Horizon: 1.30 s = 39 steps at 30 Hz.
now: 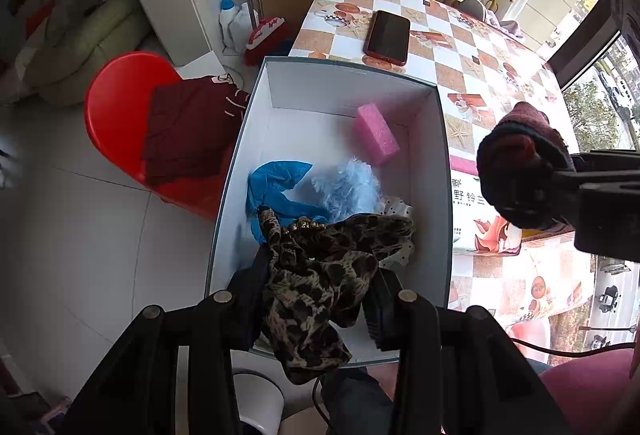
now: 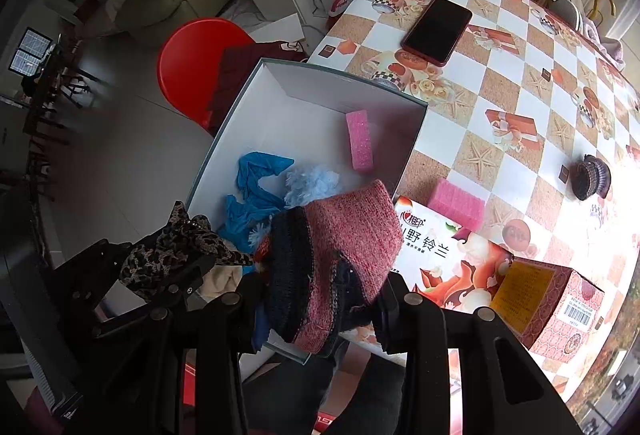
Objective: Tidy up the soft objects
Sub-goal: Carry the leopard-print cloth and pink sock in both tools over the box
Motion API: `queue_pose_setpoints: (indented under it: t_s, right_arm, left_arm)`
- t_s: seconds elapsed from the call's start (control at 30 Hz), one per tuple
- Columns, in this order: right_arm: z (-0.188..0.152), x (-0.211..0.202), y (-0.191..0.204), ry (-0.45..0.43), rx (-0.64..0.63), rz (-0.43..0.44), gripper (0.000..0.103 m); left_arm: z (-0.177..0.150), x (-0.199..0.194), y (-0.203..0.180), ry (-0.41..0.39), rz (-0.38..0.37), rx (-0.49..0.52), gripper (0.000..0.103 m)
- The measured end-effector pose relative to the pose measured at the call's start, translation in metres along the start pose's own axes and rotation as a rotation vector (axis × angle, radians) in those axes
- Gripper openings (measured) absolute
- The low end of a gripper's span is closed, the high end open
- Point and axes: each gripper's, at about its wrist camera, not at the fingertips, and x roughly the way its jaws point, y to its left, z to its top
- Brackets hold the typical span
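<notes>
Carrying two soft items to the box (image 1: 442,171) at once: the left gripper (image 1: 320,299) is closed on a leopard-print cloth (image 1: 316,275), which bunches between its fingers and hangs over the near end of the box, its upper fold draped above the items already inside. The right gripper (image 2: 324,299) is closed on a pink-and-dark knitted piece (image 2: 340,247), held above the box's near right corner, partly over the rim and partly over the tissue pack (image 2: 448,255) that lies just beside the box.

Inside the box lie a blue glove (image 1: 276,191) and a pale blue fluffy item (image 1: 348,187) near the middle, a pink sponge (image 1: 376,135) toward the far wall, and a white dotted fabric (image 1: 396,207) under the cloth's edge. A second pink sponge (image 2: 456,203) sits outside, between the box and the tissue pack's far end; a small dark knitted item (image 2: 591,177) lies well apart from the box on the table (image 2: 500,75), as does a phone (image 2: 438,29) beyond the far wall.

Step in hand, by judgement: delivery, with both loads positioned for release. The next move likely calls for parting the left jaws so the cloth drops clear inside the walls, and for shifting the right gripper further inward over the box first, since the knitted piece overhangs the rim and could fall outside. The second sponge and the small knitted item appear still to be collected.
</notes>
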Motion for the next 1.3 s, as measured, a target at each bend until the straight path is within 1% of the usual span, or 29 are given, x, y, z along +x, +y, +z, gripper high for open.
queue_pose_setpoints:
  t_s: [0.7, 1.3]
  right_arm:
    - [0.0015, 0.0079, 0.0050, 0.016, -0.018, 0.013, 0.041]
    - [0.0006, 0.0099, 0.0059, 0.022, -0.023, 0.020, 0.041]
  left_arm:
    - [-0.0034, 0.0079, 0.0072, 0.027, -0.008, -0.033, 0.044]
    - [-0.0023, 0.0088, 0.0040, 0.031, -0.005, -0.015, 0.044]
